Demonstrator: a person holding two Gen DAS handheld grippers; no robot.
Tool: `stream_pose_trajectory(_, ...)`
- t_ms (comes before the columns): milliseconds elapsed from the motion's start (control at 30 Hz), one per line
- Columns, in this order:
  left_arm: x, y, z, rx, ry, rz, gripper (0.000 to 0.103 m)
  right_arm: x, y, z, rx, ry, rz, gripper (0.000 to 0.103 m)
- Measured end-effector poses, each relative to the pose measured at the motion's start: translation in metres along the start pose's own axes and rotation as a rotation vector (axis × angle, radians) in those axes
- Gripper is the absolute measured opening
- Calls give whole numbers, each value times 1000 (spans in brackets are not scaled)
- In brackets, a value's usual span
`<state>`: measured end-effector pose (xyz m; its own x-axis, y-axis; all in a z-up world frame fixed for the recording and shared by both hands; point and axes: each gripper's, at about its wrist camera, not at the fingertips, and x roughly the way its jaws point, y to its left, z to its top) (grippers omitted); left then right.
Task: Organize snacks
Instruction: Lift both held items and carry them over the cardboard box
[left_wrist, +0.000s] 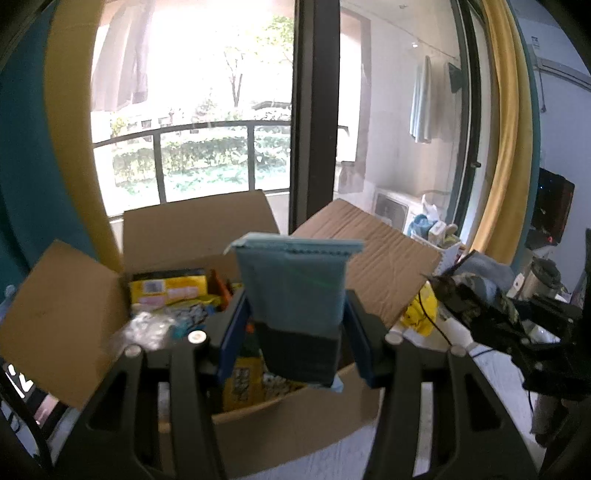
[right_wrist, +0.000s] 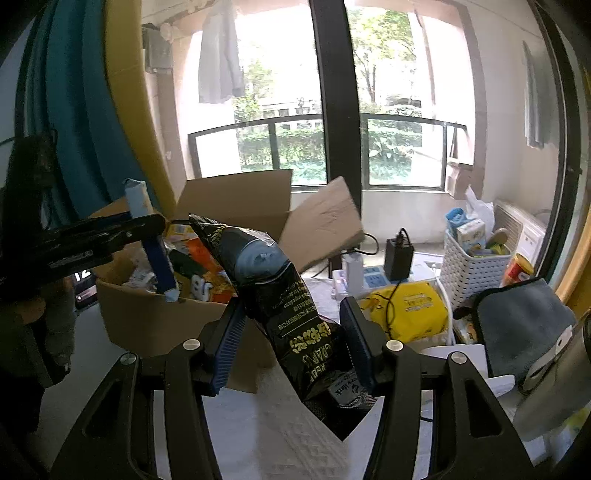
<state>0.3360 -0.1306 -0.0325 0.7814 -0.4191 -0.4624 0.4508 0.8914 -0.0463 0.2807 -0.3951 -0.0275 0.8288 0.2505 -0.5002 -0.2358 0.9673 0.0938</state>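
My left gripper (left_wrist: 295, 321) is shut on a light blue snack packet (left_wrist: 291, 288), which stands upright between the blue pads above an open cardboard box (left_wrist: 295, 424) full of snack packs. In the right wrist view the same left gripper (right_wrist: 147, 229) and blue packet (right_wrist: 136, 195) hang over the box (right_wrist: 147, 325) at the left. My right gripper (right_wrist: 293, 317) is shut on a black snack bag (right_wrist: 266, 266) with yellow lettering, held tilted in the air just right of the box. That right gripper (left_wrist: 491, 317) shows dark and blurred at the right of the left wrist view.
The box's flaps (right_wrist: 325, 221) stand open. To its right lie a yellow bag (right_wrist: 410, 310), a power strip with a black adapter (right_wrist: 399, 254), a white basket (right_wrist: 465, 273) of items, a red can (right_wrist: 521, 269) and a grey cloth (right_wrist: 524, 325). A window with dark frames is behind.
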Motion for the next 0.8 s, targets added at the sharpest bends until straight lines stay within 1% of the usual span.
stream_pose_trajectory(67,10,-3,1,-5,2,-8,52,2,-6,0,7,3,-7,56)
stream_pose_trajectory(200,38,-6,-1,-17,17,2,53,5,-15,2,15,5,-19,56)
stream_pose_trajectory(267,52,-6,-2,-20,48,2,53,6,-19,3,16,5,-24,56)
stream_pose_trajectory(300,57,-7,-2,-16,63,-5,55,7,-20,4,16,5,-27,56)
stream_pose_trajectory(333,59,-7,-2,-16,64,-5,59,8,-21,5,16,3,-30,56)
stream_pose_trajectory(367,60,-7,-2,-21,60,-8,71,8,-21,6,16,1,-31,56)
stream_pose_trajectory(400,59,-6,-2,-26,54,-16,79,10,-22,7,15,0,-33,56)
stream_pose_trajectory(467,55,-3,-2,-36,40,-27,80,13,-22,9,14,-1,-35,56)
stream_pose_trajectory(533,50,2,0,-49,24,-22,81,18,-22,13,12,-2,-35,56)
stream_pose_trajectory(800,16,47,5,-145,-49,13,82,44,-2,40,-23,-30,-12,56)
